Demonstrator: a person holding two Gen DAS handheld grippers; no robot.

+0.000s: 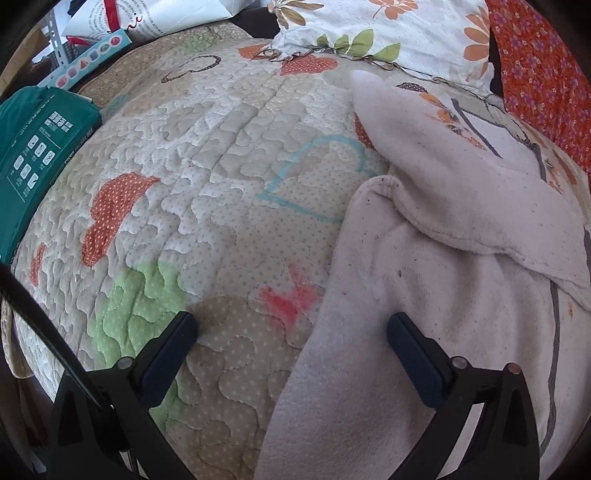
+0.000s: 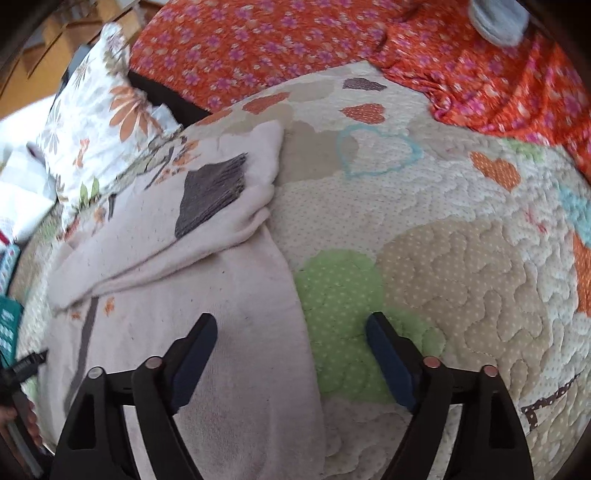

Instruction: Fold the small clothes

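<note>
A small pale pink garment (image 1: 436, 314) lies flat on the quilted bedspread (image 1: 221, 177), with one sleeve (image 1: 424, 155) folded across its body. In the right wrist view the same garment (image 2: 207, 295) shows a grey patch (image 2: 210, 195) on the folded sleeve. My left gripper (image 1: 291, 328) is open, straddling the garment's left edge just above the cloth. My right gripper (image 2: 291, 328) is open, straddling the garment's right edge, left finger over the cloth, right finger over the quilt.
A floral pillow (image 1: 388, 33) lies beyond the garment. An orange flowered blanket (image 2: 332, 40) covers the far side of the bed. A green box (image 1: 40, 147) and papers (image 1: 147, 18) sit at the left edge. A grey item (image 2: 495, 18) rests on the blanket.
</note>
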